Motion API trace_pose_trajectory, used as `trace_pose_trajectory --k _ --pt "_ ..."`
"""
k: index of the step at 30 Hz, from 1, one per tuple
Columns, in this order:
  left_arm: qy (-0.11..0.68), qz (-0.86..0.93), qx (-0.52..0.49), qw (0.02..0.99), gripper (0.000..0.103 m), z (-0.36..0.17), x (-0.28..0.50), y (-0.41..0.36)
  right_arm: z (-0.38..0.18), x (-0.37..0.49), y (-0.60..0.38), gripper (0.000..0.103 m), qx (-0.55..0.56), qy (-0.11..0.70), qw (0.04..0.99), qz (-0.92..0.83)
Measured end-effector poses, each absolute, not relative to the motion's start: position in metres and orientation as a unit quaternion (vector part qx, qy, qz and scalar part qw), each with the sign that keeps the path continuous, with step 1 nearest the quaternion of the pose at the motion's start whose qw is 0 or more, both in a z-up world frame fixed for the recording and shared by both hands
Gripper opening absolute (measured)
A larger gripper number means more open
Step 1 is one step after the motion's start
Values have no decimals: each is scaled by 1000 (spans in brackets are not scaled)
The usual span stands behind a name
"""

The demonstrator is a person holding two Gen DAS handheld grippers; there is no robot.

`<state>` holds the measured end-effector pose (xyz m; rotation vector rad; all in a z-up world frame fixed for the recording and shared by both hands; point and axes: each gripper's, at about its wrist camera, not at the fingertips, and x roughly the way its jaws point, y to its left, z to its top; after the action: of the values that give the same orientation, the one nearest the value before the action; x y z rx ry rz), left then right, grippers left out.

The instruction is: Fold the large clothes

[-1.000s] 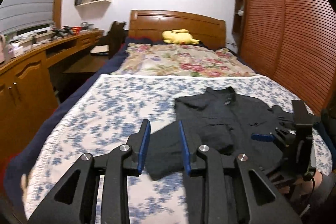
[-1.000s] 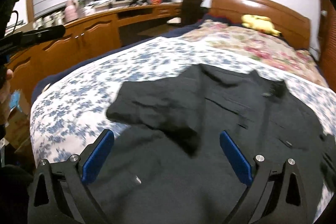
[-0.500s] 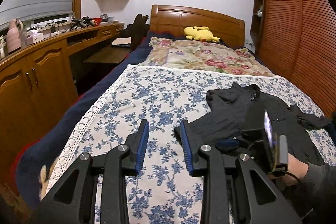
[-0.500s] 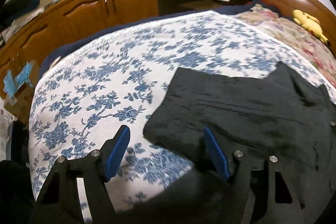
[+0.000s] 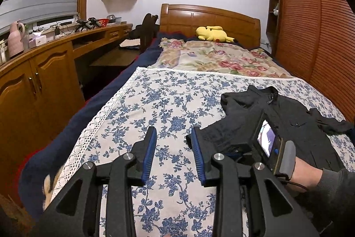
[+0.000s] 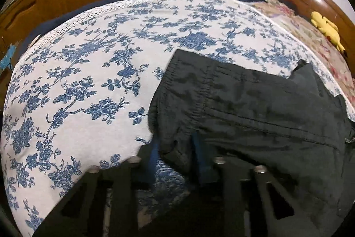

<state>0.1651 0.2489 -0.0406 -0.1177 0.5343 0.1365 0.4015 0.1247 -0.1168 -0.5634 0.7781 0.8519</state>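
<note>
A black jacket (image 5: 286,123) lies on the blue-flowered bedspread (image 5: 168,103), towards the bed's right side as the left wrist camera sees it, its stand-up collar pointing to the headboard (image 5: 208,21). The cloth is dark, matte and creased, with stitched seams running along it; one sleeve is laid across the body, and another (image 5: 330,123) trails off towards the louvred wardrobe doors (image 5: 328,21). A small pocket flap shows on the chest.

The right gripper (image 6: 175,148) has just been closing, and its blue pads now stand narrow with a corner of the jacket's (image 6: 255,108) edge caught between them; the picture is blurred there, but the cloth bunches at the pads. The person's hand (image 5: 304,174) holds that gripper low on the bed.

The left gripper (image 5: 173,148) hangs over bare bedspread just beside the jacket's edge, its jaws narrowly parted with nothing between them.

A yellow plush toy (image 5: 213,33) rests near the pillows.
</note>
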Motion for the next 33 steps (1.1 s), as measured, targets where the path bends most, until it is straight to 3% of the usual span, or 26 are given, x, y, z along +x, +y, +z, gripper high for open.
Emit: trace_pose_trajectory --k 5,19,33 --pt "267 65 -50 960 33 -41 168 244 -89 402 100 12 -226 314 832 397" --pt "267 20 -28 963 34 -35 189 184 -9 348 -43 10 -135 224 898 353" --pt "261 -44 15 964 34 -27 204 90 -5 282 -150 9 -58 217 946 232"
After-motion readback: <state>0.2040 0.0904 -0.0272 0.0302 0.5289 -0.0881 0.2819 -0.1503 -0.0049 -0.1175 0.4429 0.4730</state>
